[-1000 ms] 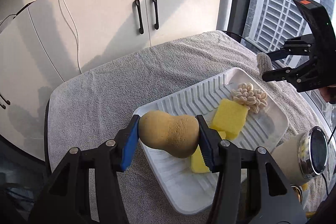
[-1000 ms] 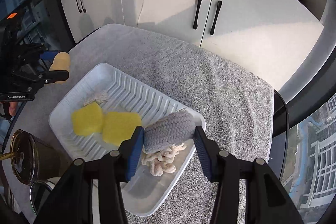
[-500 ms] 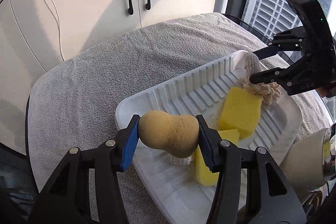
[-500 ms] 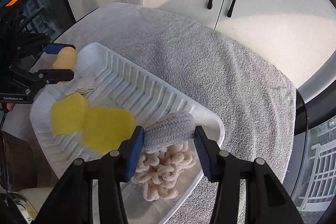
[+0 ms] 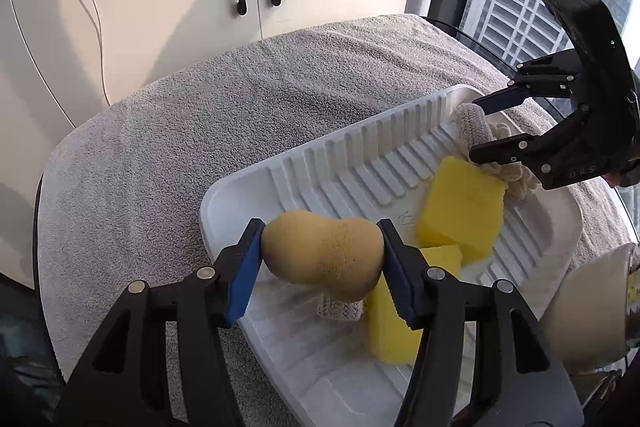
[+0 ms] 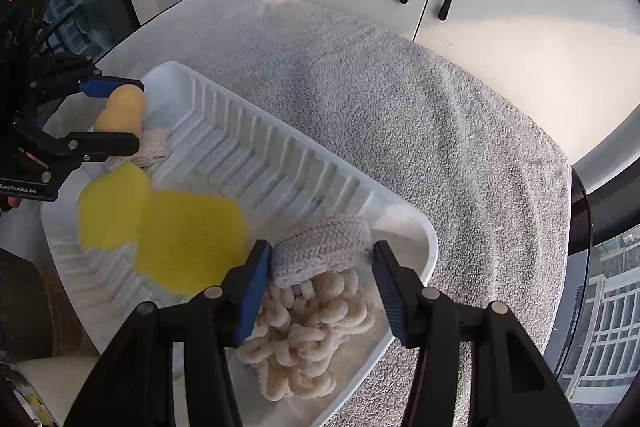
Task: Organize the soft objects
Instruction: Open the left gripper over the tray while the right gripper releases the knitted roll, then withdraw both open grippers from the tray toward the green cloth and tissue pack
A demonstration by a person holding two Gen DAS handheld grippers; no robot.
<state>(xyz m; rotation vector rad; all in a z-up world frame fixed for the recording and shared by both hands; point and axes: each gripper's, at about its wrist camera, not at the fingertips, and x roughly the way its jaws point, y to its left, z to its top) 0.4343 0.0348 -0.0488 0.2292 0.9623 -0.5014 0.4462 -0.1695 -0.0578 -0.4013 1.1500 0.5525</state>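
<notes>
Both grippers are opening over the white tray (image 5: 248, 195): the left gripper (image 5: 322, 263) releasing a tan sponge (image 5: 320, 257), the right gripper (image 6: 320, 279) a knitted cloth (image 6: 324, 243), with yellow sponges (image 5: 460, 211) already inside.

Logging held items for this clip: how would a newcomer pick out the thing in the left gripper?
Find the white ribbed tray on the grey towel. Over its near corner the left gripper, jaws opening, has a tan sponge between them. Unlike the square yellow sponges beside it, it is rounded and pinched like a peanut.

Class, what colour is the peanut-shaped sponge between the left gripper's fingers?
Tan sponge; clearest in the left wrist view.
</notes>
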